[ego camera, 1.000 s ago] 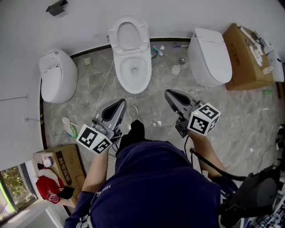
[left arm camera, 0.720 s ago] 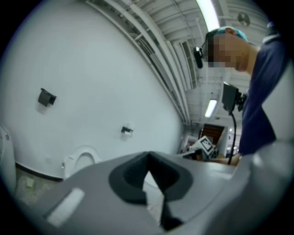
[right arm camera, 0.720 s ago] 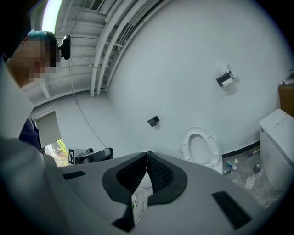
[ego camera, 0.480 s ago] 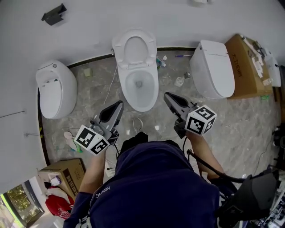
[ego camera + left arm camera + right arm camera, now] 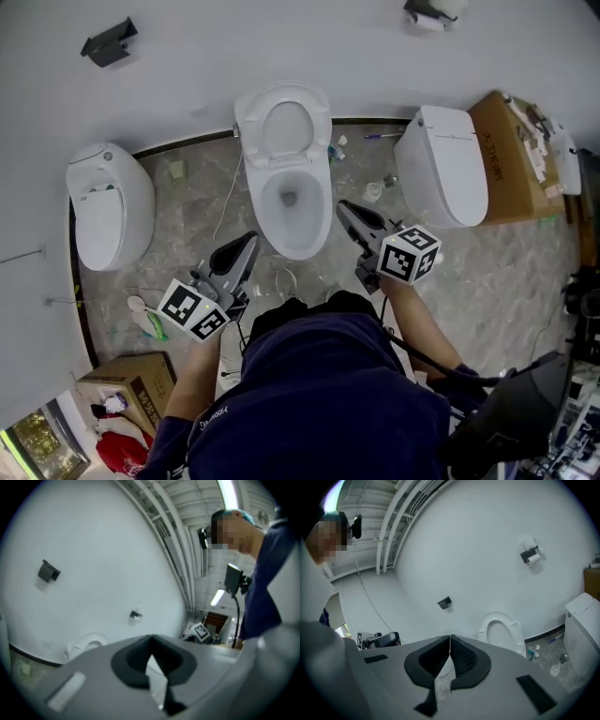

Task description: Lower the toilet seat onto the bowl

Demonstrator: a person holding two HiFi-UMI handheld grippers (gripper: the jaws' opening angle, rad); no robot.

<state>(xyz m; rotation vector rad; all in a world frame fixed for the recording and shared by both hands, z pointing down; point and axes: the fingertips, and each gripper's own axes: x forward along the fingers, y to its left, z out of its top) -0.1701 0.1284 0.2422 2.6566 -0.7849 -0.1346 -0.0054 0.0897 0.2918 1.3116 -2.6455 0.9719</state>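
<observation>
Progress: 0 of the lowering done, judging by the layout. Looking at 3 toilets in a row against the white wall, target = middle one. Finding its toilet seat (image 5: pixel 284 117) fully raised, leaning back toward the wall, with the bowl (image 5: pixel 292 204) open below it. Flanked by the left closed toilet (image 5: pixel 98 202) and the right closed toilet (image 5: pixel 448 159), neither in play.

Left tool (image 5: pixel 242 249): jaws together, nothing between them, confirmed in the left gripper view. Parked near the bowl's front-left, apart from it. Right tool (image 5: pixel 349 214): jaws also pressed together, empty, confirmed in the right gripper view. Sitting just beside the bowl's right flank, no contact visible. Both pointed toward the wall, both well short of the seat.

Remaining, as a judgement: everything. Need to reach past the bowl rim, get 1 tool tip behind or over the seat's upper edge, tip it forward, then ease it down until flat on the bowl. Probably fine with closed jaws, pushing with the tip.

Watch-outs: seat dropping freely past the tipping point and slamming. Also small litter and a thin cable (image 5: pixel 228 183) on the marble floor (image 5: pixel 187 225) near the feet.
</observation>
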